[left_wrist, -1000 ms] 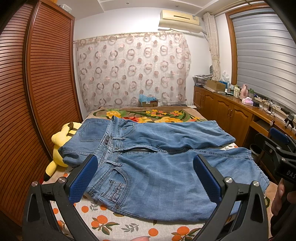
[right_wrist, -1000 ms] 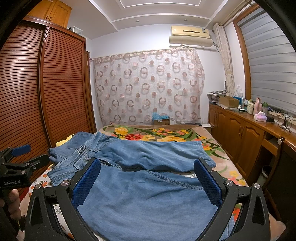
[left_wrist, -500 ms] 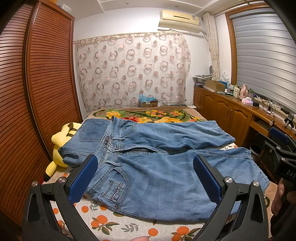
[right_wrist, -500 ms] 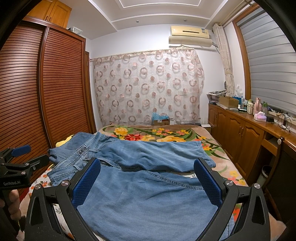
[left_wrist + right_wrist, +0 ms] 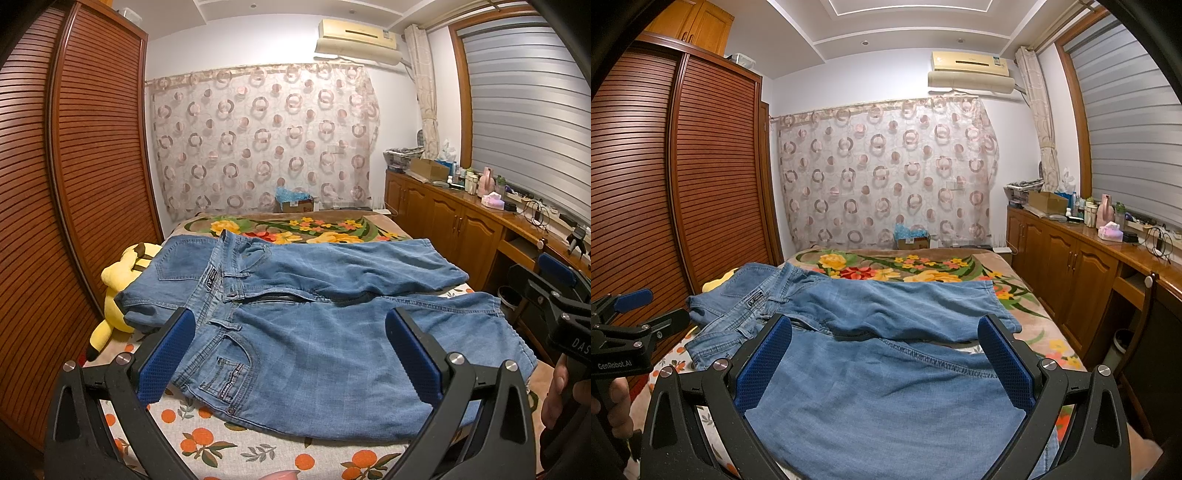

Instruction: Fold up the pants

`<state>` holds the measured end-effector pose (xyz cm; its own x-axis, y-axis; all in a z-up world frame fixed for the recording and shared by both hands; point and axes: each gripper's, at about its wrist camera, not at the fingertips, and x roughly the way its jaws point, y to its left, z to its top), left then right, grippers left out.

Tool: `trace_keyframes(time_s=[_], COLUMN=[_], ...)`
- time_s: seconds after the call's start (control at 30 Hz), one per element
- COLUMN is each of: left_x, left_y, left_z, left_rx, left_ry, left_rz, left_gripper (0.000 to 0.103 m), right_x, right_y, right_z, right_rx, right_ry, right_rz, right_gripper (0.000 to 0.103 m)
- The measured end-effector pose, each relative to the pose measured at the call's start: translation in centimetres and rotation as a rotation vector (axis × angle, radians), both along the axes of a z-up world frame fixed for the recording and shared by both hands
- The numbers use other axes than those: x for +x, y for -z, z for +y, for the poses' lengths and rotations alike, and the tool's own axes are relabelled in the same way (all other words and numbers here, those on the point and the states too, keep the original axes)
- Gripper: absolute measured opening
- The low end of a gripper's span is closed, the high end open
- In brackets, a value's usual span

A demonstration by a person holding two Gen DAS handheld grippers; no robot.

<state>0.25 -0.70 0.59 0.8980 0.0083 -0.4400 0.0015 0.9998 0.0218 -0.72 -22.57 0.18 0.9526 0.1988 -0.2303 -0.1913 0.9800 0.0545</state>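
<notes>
Blue jeans (image 5: pixel 314 332) lie spread flat on the bed, waist to the left, both legs running to the right; they also show in the right wrist view (image 5: pixel 886 369). My left gripper (image 5: pixel 290 354) is open and empty, held above the near leg by the front pocket. My right gripper (image 5: pixel 882 362) is open and empty, above the near leg further toward the hem. The right gripper also shows at the right edge of the left wrist view (image 5: pixel 554 295); the left gripper shows at the left edge of the right wrist view (image 5: pixel 631 325).
A yellow plush toy (image 5: pixel 118 291) lies under the waist at the bed's left edge. A slatted wooden wardrobe (image 5: pixel 74 184) stands left. Wooden cabinets (image 5: pixel 461 229) with clutter run along the right. The bed (image 5: pixel 295 225) has a floral blanket behind the jeans.
</notes>
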Motion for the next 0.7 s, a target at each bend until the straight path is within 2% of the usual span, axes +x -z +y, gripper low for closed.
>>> trace_keyframes(time_s=[0.13, 0.37, 0.7], left_x=[0.1, 0.6, 1.6], left_y=[-0.1, 1.7, 3.9], left_z=[-0.5, -0.1, 0.2], left_rx=[0.001, -0.006, 0.001], left_ry=[0.003, 0.016, 0.043], left_rz=[0.012, 0.069, 0.122], left_gripper=[0.103, 0.103, 0.103], right_x=[0.2, 1.0, 2.0], right_y=[0.3, 1.3, 0.9], right_z=[0.0, -0.4, -0.9], right_rx=[-0.003, -0.012, -0.029], right_ry=[0.0, -0.017, 0.001], right_rz=[0.009, 0.059, 0.103], right_gripper=[0.101, 0.101, 0.101])
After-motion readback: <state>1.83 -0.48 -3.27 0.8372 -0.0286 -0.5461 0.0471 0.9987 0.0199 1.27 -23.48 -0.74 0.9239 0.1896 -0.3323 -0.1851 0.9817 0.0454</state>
